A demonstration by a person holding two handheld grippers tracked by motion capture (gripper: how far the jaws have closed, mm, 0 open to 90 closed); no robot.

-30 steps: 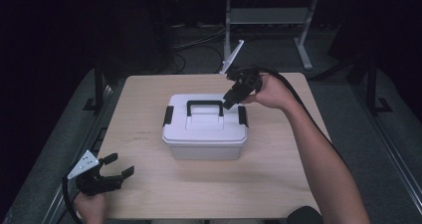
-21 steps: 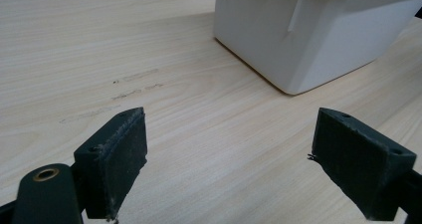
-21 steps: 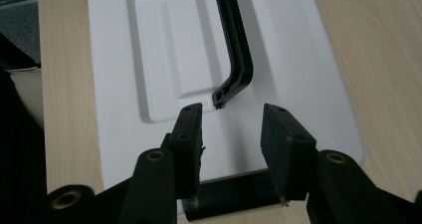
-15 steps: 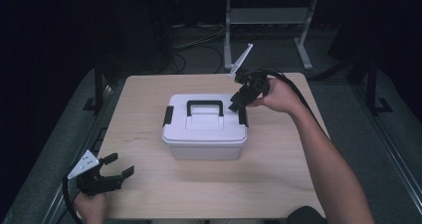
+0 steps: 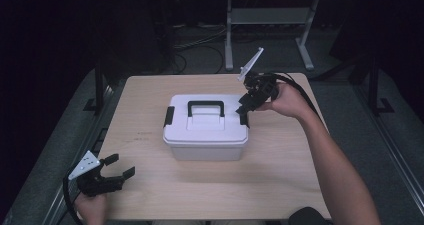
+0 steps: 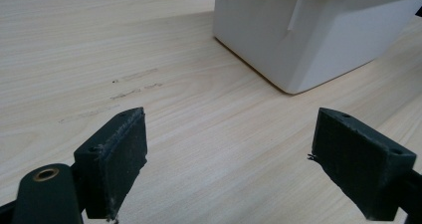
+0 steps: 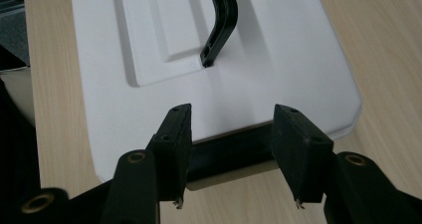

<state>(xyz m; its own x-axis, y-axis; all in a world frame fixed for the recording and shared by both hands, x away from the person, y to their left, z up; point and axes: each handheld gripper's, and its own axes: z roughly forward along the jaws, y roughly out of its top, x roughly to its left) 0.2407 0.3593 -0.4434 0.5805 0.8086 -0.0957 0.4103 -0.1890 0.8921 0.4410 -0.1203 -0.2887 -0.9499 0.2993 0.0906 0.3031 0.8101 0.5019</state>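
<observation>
**benchtop_bob:** Where's your right gripper (image 5: 243, 111) at? Looks parked at the right end of the white lidded box (image 5: 206, 128).

**clampfan:** Yep. In the right gripper view your jaws sit either side of the black latch (image 7: 231, 157) at the lid's edge. They've just been opening, and there's daylight between the pads and the latch, so you're spread around it, not pinching. The box's black handle (image 7: 220, 25) lies flat on the lid further in.

**benchtop_bob:** And the box itself?

**clampfan:** Middle of the wooden table (image 5: 280, 185), lid on. There's another black latch (image 5: 169, 116) at the left end.

**benchtop_bob:** Your left gripper (image 5: 116, 169)?

**clampfan:** Down at the near left corner of the table, well apart from the box. Jaws spread wide, nothing between them but bare tabletop.
</observation>
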